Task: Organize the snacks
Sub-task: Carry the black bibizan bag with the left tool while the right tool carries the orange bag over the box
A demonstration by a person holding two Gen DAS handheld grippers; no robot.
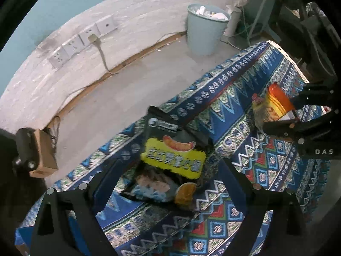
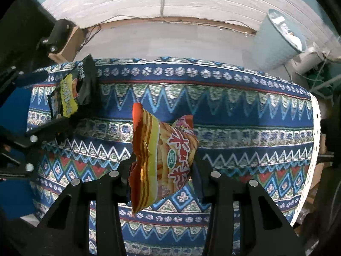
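Item 1: left tongs [image 1: 168, 170], black, clamped on the black snack bag [image 1: 168, 160] with a yellow label panel; the bag is lifted above the counter, its top tilted away from the camera. In the right wrist view the same bag [image 2: 72, 89] shows at the far left, pinched between dark fingers.

Item 2: right tongs [image 2: 162, 170], black, closed around the orange snack bag [image 2: 162, 155], red and yellow striped with red characters; held upright, clear of the cloth. In the left wrist view this bag [image 1: 272, 106] shows at the right edge, gripped by the right tongs [image 1: 279, 117].

Item 3: counter [image 2: 234, 111], covered by a blue patterned cloth with zigzag and diamond bands; both bags are above it, well apart from each other.

Item 4: pale blue waste bin [image 1: 205, 29] on the floor beyond the counter, paper scraps inside.

Item 5: row of wall sockets [image 1: 83, 40] on the white brick wall, one with a plug and cable

Item 6: cardboard box [image 1: 43, 155] on the floor, left
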